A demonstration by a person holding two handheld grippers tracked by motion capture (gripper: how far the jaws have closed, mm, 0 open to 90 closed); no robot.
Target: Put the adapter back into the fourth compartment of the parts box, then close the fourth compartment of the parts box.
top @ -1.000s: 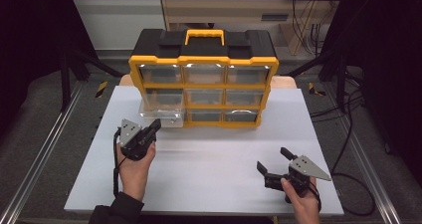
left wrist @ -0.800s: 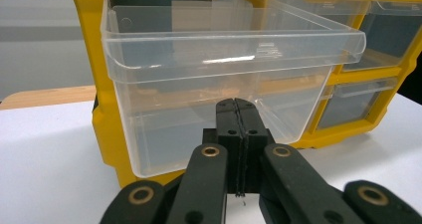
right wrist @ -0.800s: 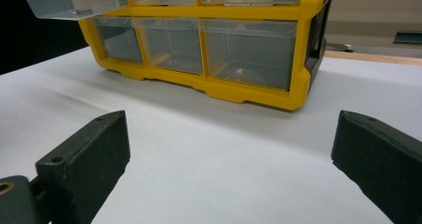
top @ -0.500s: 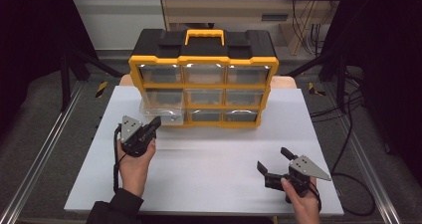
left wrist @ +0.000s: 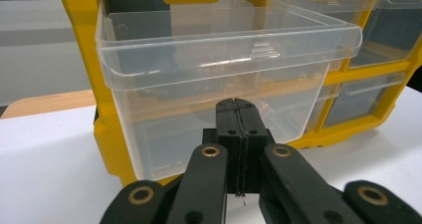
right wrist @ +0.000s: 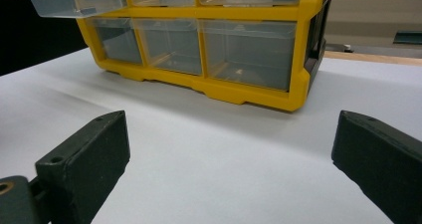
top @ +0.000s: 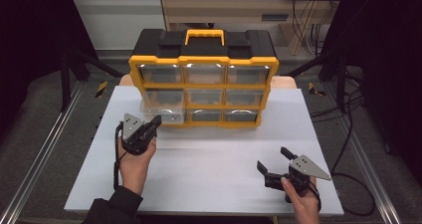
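White counter [top: 209, 169] carries a yellow-and-black drawer organizer [top: 203, 77] at its far side, with dark floor and metal rails around it. Compared with a second ago, the clear plastic drawer [top: 161, 110] in the left column sticks out less far from the cabinet, and the left tongs [top: 155, 120] sit closer to the organizer, tips at the drawer's front. The right tongs [top: 272, 159] have kept their place near the counter's front right, well apart from the cabinet. From the left gripper view, the drawer [left wrist: 219, 79] looks empty and those tongs [left wrist: 237, 104] are pressed together with nothing between them, touching its front wall. The right gripper view shows its jaws spread wide over bare counter.
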